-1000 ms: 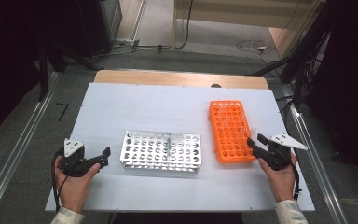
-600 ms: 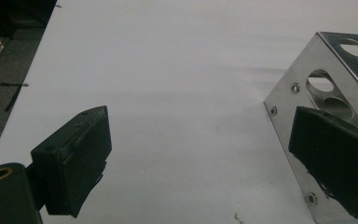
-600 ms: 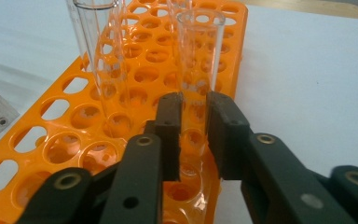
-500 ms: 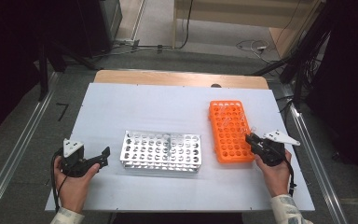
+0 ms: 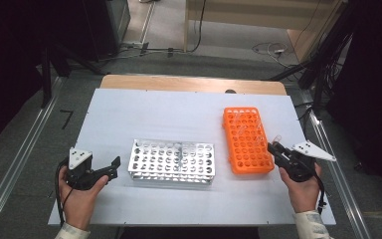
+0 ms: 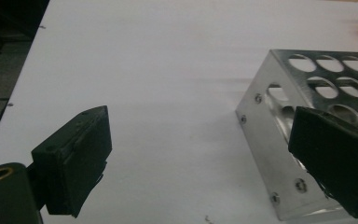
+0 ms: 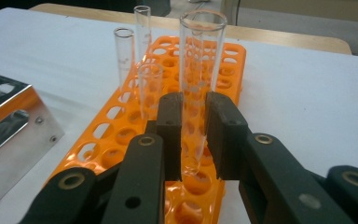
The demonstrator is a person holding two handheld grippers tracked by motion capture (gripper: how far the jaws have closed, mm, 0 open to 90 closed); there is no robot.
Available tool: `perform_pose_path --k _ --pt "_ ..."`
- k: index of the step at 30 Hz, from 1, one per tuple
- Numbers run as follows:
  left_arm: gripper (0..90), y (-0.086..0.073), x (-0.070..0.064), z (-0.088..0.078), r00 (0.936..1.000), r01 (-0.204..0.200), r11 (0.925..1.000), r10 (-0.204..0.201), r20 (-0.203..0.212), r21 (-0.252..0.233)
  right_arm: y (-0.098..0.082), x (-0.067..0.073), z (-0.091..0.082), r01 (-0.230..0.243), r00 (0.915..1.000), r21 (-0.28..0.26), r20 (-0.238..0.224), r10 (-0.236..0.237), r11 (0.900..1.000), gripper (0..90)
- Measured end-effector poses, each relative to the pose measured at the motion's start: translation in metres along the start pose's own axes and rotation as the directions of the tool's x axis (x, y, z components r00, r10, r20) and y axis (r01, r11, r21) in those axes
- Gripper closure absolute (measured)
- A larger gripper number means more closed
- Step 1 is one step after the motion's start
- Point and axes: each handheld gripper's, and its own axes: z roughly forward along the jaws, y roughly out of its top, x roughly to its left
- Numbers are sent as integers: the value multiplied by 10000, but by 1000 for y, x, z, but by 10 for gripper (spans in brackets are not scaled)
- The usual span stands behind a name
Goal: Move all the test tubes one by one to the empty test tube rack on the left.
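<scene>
**Glass tube clamped in my right gripper above the orange rack**

My right gripper (image 7: 193, 135) is clenched on a clear glass tube (image 7: 199, 74); its jaws have just been closing, and the tube now stands upright between the pads, gripped along its lower half. Its rounded bottom hangs just above an open hole at the near end of the orange rack (image 7: 121, 121), not seated in it. From above, that gripper (image 5: 278, 151) sits at the rack's (image 5: 247, 140) 4 o'clock corner, with the tube's mouth (image 5: 277, 138) peeking out just past the rack's right edge.

The orange rack holds three more glass tubes (image 7: 124, 56), all upright and empty, standing close together in holes toward the rack's far half, at about 11 o'clock from the tube I hold. The rest of its holes that I can see are open.

The metal rack (image 5: 172, 161) lies at the middle of the tabletop (image 5: 179, 109), at 9 o'clock from the orange one and well apart from it. The holes nearest my left gripper are empty (image 6: 307, 84); whether anything stands farther along its far edge I cannot tell.

My left gripper (image 5: 113, 167) is released, jaws wide, with nothing between them. It rests just beside the metal rack's short end, at the rack's 9 o'clock, one jaw close to the rack's corner but not touching it.
</scene>
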Motion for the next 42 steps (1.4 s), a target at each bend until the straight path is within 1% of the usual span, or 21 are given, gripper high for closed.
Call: perform_pose_path --k 7,13,17,18,19,21,22,23,26,27,28,32,33,34,35,36,37,38,39,40,42 --pt "75 4 -11 -5 9987 -130 9999 129 488 19 -5 6 -18 -59 9995 145 -310 64 9999 735" --pt "121 12 -29 -12 9928 -298 9994 320 1154 -200 -5 18 -24 116 9974 177 -718 -103 9998 735" --pt "162 15 -45 -16 9844 -549 9983 577 1660 -216 -4 32 -25 307 9933 230 -1118 -279 9993 735" --pt "172 15 -45 -16 9844 -549 9983 577 1660 -216 -4 36 -24 382 9918 218 -1228 -352 9990 735" --pt "180 17 -53 -18 9788 -635 9977 665 1937 -216 -3 40 -24 430 9905 231 -1319 -396 9988 735" --pt "195 19 -62 -19 9722 -753 9969 784 2206 -225 -2 47 -23 553 9870 247 -1522 -509 9982 735" --pt "207 19 -62 -19 9722 -753 9969 784 2206 -225 -1 51 -22 610 9850 232 -1631 -564 9979 735" --pt "217 21 -70 -19 9652 -846 9960 887 2461 -270 -1 54 -21 668 9829 229 -1734 -619 9975 735" --pt "224 23 -84 -15 9542 -1037 9943 1063 2797 -241 1 66 -19 814 9760 231 -2042 -750 9964 735" --pt "224 23 -84 -15 9542 -1037 9943 1063 2797 -241 1 70 -18 849 9732 251 -2163 -775 9961 735" --pt "227 25 -94 -13 9451 -1233 9922 1237 3023 -204 2 74 -17 925 9703 261 -2266 -842 9954 735" --pt "248 28 -116 -8 9244 -1516 9882 1494 3510 -212 2 88 -13 1199 9589 278 -2623 -1085 9924 735" --pt "253 28 -116 -8 9244 -1516 9882 1494 3510 -212 2 92 -12 1222 9567 287 -2694 -1101 9921 735" --pt "260 31 -127 -6 9139 -1632 9863 1605 3729 -245 2 94 -12 1286 9538 297 -2773 -1155 9912 735" --pt "265 32 -132 -5 9085 -1646 9859 1636 3844 -305 3 97 -11 1333 9511 328 -2852 -1186 9905 735" --pt "271 32 -132 -5 9085 -1646 9859 1636 3844 -305 3 100 -10 1368 9486 342 -2926 -1210 9900 735" --pt "274 35 -142 -4 8969 -1773 9835 1771 4052 -373 3 103 -9 1399 9464 350 -2986 -1232 9895 735" --pt "281 37 -147 -3 8913 -1788 9830 1798 4163 -416 3 106 -9 1450 9435 387 -3062 -1264 9887 735" --pt "290 37 -147 -3 8913 -1788 9830 1798 4163 -416 3 108 -8 1516 9399 368 -3148 -1325 9878 736" --pt "298 39 -156 -3 8774 -1899 9807 1906 4403 -461 4 110 -9 1525 9380 387 -3203 -1323 9875 735" --pt "311 41 -164 -4 8640 -2001 9783 2018 4612 -532 4 115 -9 1610 9325 380 -3333 -1394 9862 735"
